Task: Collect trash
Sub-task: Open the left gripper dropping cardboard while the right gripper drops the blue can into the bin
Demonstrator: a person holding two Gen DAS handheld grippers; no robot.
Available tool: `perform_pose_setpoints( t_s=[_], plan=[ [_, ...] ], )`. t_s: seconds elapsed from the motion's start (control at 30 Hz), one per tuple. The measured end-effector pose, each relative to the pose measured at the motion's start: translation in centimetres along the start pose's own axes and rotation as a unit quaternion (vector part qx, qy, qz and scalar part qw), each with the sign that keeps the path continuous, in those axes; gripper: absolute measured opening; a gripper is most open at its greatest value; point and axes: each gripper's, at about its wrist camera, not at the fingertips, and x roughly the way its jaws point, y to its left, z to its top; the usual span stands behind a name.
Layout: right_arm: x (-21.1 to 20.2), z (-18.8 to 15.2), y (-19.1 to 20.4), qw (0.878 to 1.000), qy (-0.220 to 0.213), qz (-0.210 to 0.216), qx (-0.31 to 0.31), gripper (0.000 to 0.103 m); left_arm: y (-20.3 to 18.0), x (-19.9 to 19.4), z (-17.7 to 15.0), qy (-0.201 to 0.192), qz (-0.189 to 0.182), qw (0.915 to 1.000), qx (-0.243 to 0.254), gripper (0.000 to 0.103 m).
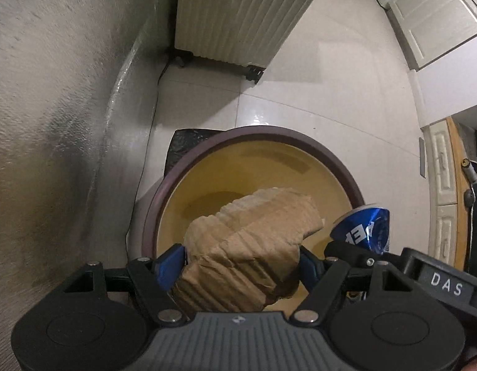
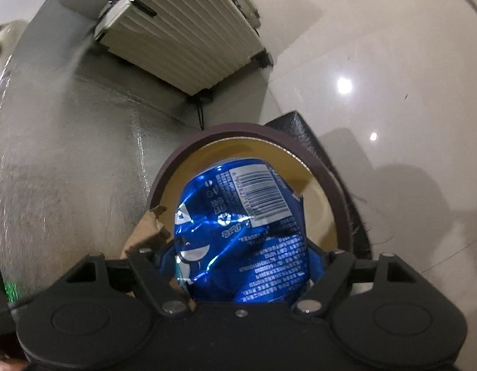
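A crumpled piece of brown cardboard [image 1: 251,232] is gripped between the blue pads of my left gripper [image 1: 241,262], just above the round bin's dark brown rim [image 1: 269,133] and its yellow inside. To its right is a crushed blue can [image 1: 362,228], with a black finger [image 1: 346,250] of the other gripper under it. In the right wrist view that can [image 2: 247,225] fills the space between the pads of my right gripper [image 2: 243,262], which is shut on it over the bin rim [image 2: 340,204]. The cardboard [image 2: 145,232] shows at its left.
The bin stands on a glossy tiled floor [image 1: 331,77] close to a grey wall [image 1: 53,123]. A ribbed white suitcase [image 1: 238,15] stands behind it, something black [image 1: 186,145] lies at its far side, and a thin cable [image 1: 152,123] runs along the wall. White cabinets [image 1: 442,170] line the right.
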Motion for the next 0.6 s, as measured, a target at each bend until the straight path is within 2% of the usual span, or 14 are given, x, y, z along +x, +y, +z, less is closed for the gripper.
perform_pose_setpoints(
  t_s=[0.07, 0.2, 0.23, 0.37, 0.6],
  plan=[
    [1.0, 0.5, -0.8, 1.0, 0.002, 0.0, 0.018, 0.08, 0.1, 0.9, 0.0, 0.0, -0.001, 1.0, -0.007, 0.076],
    [1.8, 0.8, -1.9, 0.999, -0.001, -0.004, 0.042, 0.093, -0.1, 2.4, -0.4, 0.006, 0.002, 0.9999, -0.013, 0.076],
    [1.8, 0.7, -2.0, 0.999, -0.002, 0.0, 0.043, 0.093, -0.3, 2.6, -0.4, 0.009, 0.003, 0.9999, -0.011, 0.077],
    [1.2, 0.4, -2.2, 0.999, 0.001, 0.006, 0.04, 0.093, -0.5, 3.0, -0.7, 0.015, 0.009, 0.9998, -0.005, 0.094],
    [-0.2, 0.1, -2.6, 0.999, 0.009, 0.011, 0.043, 0.093, -1.0, 2.2, -1.0, 0.012, 0.02, 0.9993, 0.028, 0.1]
  ],
)
